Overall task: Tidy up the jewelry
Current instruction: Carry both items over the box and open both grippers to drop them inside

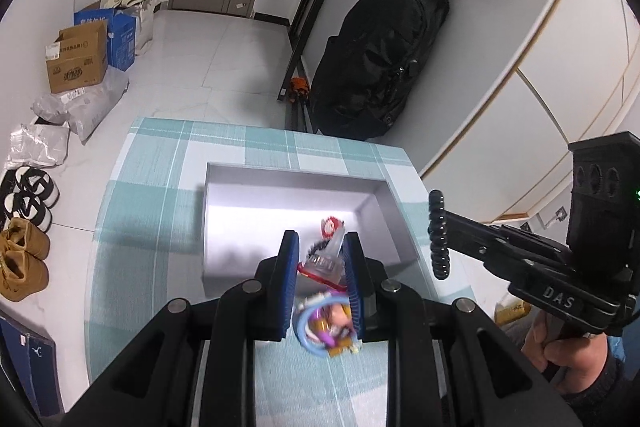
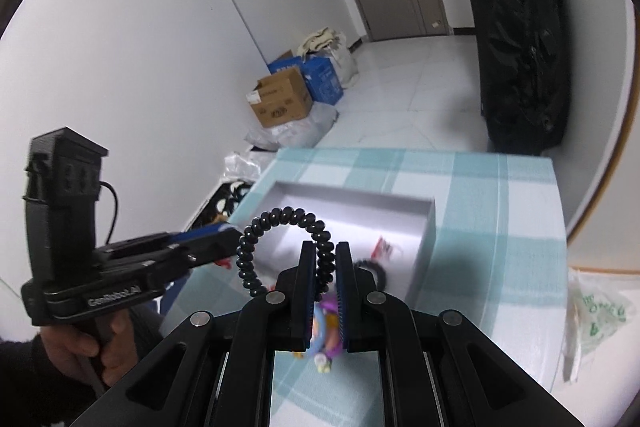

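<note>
A shallow white box [image 1: 224,211] sits on a teal checked tablecloth [image 1: 152,187]. My left gripper [image 1: 320,247] hovers over the box's near edge, shut on a clear packet with red trim [image 1: 322,265]. A red and white trinket [image 1: 331,225] lies in the box. A colourful cartoon hair tie [image 1: 326,327] lies on the cloth under the fingers. My right gripper [image 2: 322,255] is shut on a black spiral hair tie [image 2: 276,227], held above the box [image 2: 352,201]; it also shows in the left wrist view [image 1: 438,235].
The table's far edge [image 1: 280,131] drops to a tiled floor with cardboard boxes [image 1: 78,57], bags and shoes [image 1: 24,259] at the left. A black backpack [image 1: 380,59] hangs behind the table. A plastic bag [image 2: 596,315] lies at the table's right.
</note>
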`<state>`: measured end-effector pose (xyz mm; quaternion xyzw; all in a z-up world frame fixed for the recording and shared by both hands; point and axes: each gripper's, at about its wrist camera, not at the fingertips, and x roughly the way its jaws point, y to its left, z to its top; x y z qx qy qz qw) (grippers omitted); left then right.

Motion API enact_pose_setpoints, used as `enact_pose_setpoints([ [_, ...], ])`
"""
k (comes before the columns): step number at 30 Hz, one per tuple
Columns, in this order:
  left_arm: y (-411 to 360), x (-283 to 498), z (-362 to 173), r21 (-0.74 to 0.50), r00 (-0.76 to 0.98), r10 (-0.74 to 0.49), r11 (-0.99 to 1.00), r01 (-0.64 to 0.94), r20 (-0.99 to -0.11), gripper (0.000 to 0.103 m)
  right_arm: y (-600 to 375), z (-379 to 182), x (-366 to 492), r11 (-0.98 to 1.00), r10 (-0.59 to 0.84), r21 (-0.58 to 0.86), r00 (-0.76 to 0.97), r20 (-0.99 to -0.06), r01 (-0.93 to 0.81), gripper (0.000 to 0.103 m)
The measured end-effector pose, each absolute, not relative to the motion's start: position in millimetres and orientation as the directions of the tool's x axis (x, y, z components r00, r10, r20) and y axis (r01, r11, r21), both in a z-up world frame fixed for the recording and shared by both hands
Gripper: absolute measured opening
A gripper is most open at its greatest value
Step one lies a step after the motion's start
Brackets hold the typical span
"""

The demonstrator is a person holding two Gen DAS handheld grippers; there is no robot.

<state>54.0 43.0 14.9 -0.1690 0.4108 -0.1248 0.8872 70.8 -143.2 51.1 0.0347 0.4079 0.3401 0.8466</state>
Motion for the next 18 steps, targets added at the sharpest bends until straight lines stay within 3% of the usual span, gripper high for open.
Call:
enact_pose_setpoints([
  [18,46.7,117.3,-10.5,-0.467,0.576,-0.424,0.881,0.083,-0.699,0.018,-135.5,13.9,131.9,0.728,0.646,0.394,0.37,-0.668,-0.561,0.009],
])
